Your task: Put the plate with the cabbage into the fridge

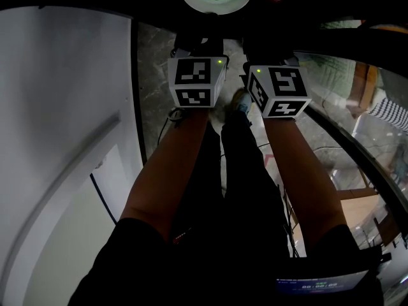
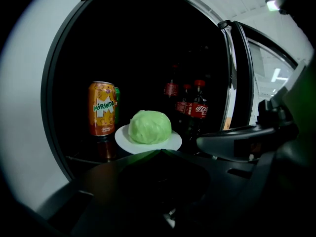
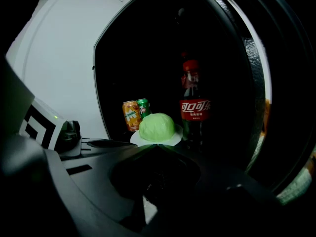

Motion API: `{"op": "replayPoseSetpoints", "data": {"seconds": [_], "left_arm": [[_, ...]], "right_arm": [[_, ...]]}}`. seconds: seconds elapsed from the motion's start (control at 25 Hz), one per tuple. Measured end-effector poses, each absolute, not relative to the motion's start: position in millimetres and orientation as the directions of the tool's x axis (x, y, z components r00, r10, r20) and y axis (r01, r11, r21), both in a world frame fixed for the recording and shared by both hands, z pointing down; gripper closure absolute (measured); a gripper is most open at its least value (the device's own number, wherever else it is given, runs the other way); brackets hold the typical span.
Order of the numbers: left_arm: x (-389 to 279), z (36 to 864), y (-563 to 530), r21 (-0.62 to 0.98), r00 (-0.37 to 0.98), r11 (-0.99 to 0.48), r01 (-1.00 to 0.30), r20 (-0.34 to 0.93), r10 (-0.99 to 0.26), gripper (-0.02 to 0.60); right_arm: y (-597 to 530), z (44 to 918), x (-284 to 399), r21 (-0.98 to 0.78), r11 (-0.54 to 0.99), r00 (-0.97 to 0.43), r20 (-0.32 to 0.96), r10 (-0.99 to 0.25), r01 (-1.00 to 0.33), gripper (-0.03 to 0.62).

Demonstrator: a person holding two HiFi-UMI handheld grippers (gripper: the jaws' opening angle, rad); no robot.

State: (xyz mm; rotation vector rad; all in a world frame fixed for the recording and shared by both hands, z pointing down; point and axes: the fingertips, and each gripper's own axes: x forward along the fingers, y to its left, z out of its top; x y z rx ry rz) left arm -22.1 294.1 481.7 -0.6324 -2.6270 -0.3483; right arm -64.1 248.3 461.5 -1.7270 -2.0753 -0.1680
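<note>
I am looking into the dark fridge (image 2: pixel 148 48) through both gripper views. The plate (image 2: pixel 173 142) is sitting low in the centre of each frame, on a dark shelf inside the opening. The cabbage (image 2: pixel 149 126) is resting on the middle of the plate, pale green and round.

The left gripper (image 2: pixel 160 153) is pointing straight at it. Its jaws are drawn together to a single peak that is overlapping the plate's near rim. Whether they are pinching that rim I cannot tell. The right gripper (image 3: pixel 158 148) is showing the same: jaws together, with the tip lying against the near edge of the plate. In the left gripper view it is also reaching in from the right, just beside the plate.

To the left of the plate, an orange Mirinda can (image 2: pixel 102 107) is standing upright, with a green can (image 2: pixel 117 101) tucked just behind it. To the right and further back, cola bottles (image 2: pixel 199 110) with red labels are standing in a close group.

In the head view, the plate is showing at the top centre of the frame, past both grippers. The two marker cubes (image 1: pixel 194 81) are sitting side by side in the upper middle, with bare forearms (image 1: pixel 167 171) running down from them. A white panel (image 1: pixel 57 107) is filling the left of the frame, and a mottled floor (image 1: pixel 153 75) is showing between it and the arms.
</note>
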Motion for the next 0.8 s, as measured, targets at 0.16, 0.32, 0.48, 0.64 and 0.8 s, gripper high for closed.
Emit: {"op": "replayPoseSetpoints", "data": {"seconds": [0.16, 0.32, 0.48, 0.64, 0.8], "left_arm": [[-26.7, 484.3, 298.8, 0.149, -0.808, 0.859, 0.489, 0.448, 0.383, 0.578], [-29.4, 482.4, 303.5, 0.145, -0.808, 0.860, 0.489, 0.446, 0.385, 0.578], [-30.1, 484.0, 304.4, 0.140, -0.811, 0.865, 0.481, 0.446, 0.378, 0.578], [-31.1, 484.6, 305.0, 0.137, -0.813, 0.869, 0.475, 0.445, 0.375, 0.578], [-30.2, 480.8, 305.3, 0.144, -0.822, 0.870, 0.472, 0.427, 0.376, 0.578]], "right_arm": [[247.7, 464.1, -65.5, -0.185, 0.218, -0.130, 0.398, 0.908, 0.958, 0.588], [249.3, 463.7, -64.7, -0.188, 0.218, -0.129, 0.397, 0.909, 0.958, 0.589], [248.2, 466.5, -62.4, -0.188, 0.218, -0.128, 0.398, 0.908, 0.958, 0.588], [247.3, 467.7, -61.7, -0.186, 0.219, -0.131, 0.398, 0.908, 0.958, 0.588], [248.7, 466.1, -63.5, -0.182, 0.221, -0.135, 0.391, 0.910, 0.958, 0.589]]}}
